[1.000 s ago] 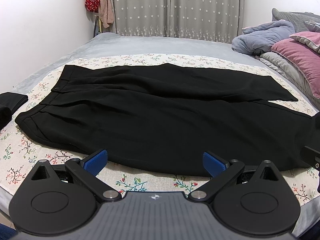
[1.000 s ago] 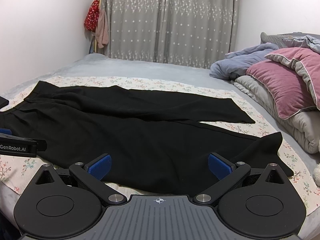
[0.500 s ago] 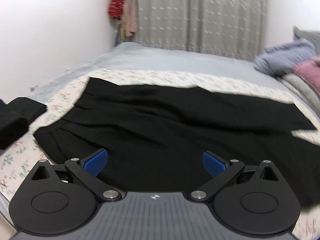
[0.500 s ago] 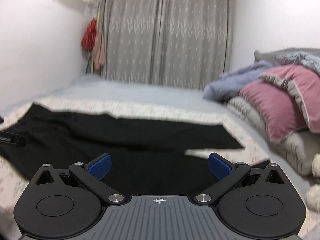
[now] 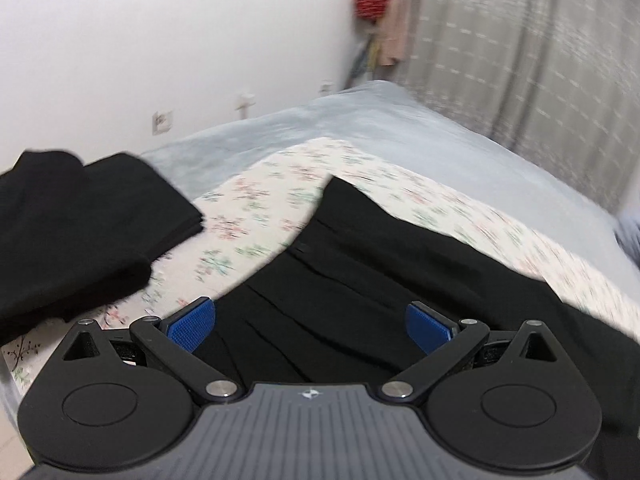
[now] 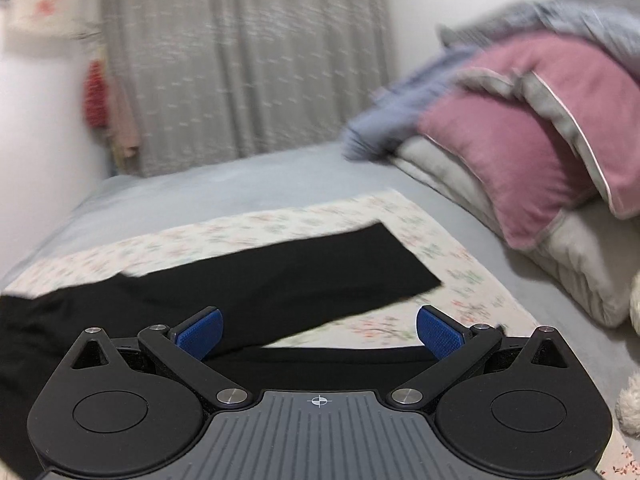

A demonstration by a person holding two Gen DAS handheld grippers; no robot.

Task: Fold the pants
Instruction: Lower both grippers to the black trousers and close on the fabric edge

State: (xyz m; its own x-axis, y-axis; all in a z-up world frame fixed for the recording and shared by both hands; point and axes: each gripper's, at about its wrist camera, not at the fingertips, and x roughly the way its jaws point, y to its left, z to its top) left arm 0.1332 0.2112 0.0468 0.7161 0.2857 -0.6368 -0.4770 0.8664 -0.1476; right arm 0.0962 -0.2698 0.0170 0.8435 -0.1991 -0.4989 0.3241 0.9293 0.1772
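We're scanning both wrist views for writing and coming up short: not a word, brand or number can be read. The only signs we find are small white marks moulded on the grey bodies: a bowtie-like emblem on the left gripper [image 5: 310, 330], sitting at the top centre of its ribbed housing, and a crosshair circle in the same spot on the right gripper [image 6: 319, 330]. Motion blur smears the rest, so we can't tell whether the wall picture [image 6: 38, 6] carries any lettering.

One pair of pants [image 5: 360, 264]; one folded black stack [image 5: 80, 220]; two pink pillows [image 6: 520, 152].
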